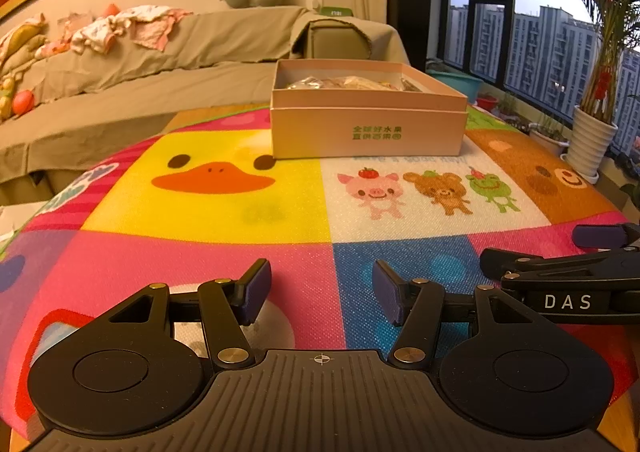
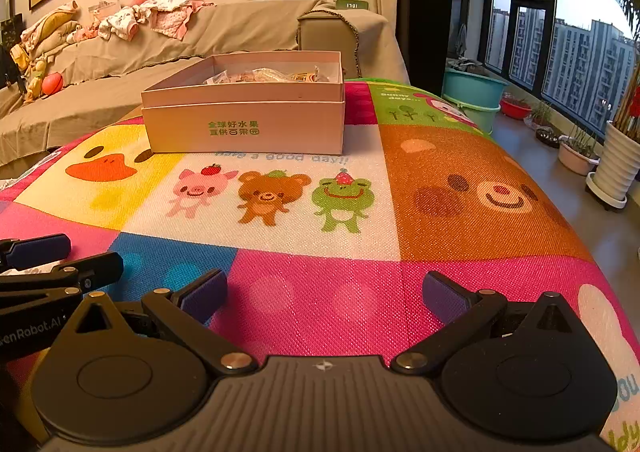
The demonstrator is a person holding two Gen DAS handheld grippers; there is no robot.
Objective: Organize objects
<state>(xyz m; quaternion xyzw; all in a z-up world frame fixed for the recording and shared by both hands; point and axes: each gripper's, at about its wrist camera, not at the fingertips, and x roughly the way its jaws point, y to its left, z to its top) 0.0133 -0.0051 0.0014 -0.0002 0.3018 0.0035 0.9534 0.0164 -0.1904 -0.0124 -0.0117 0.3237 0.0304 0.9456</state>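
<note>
An open pink cardboard box (image 1: 368,124) (image 2: 244,120) with green lettering stands on the far part of a colourful cartoon play mat (image 1: 224,220) (image 2: 328,284). Several wrapped packets (image 1: 348,83) (image 2: 264,76) lie inside it. My left gripper (image 1: 322,286) hovers low over the near part of the mat, open, with nothing between its fingers. My right gripper (image 2: 325,294) is beside it on the right, also open and empty. Each gripper shows at the edge of the other's view, the right one (image 1: 560,272) and the left one (image 2: 48,264). Both are well short of the box.
A sofa (image 1: 160,64) (image 2: 120,64) draped in beige cloth, with clothes and toys on it, stands behind the mat. To the right are teal basins (image 2: 472,92), small pots, a white planter (image 1: 592,144) (image 2: 618,168) and tall windows.
</note>
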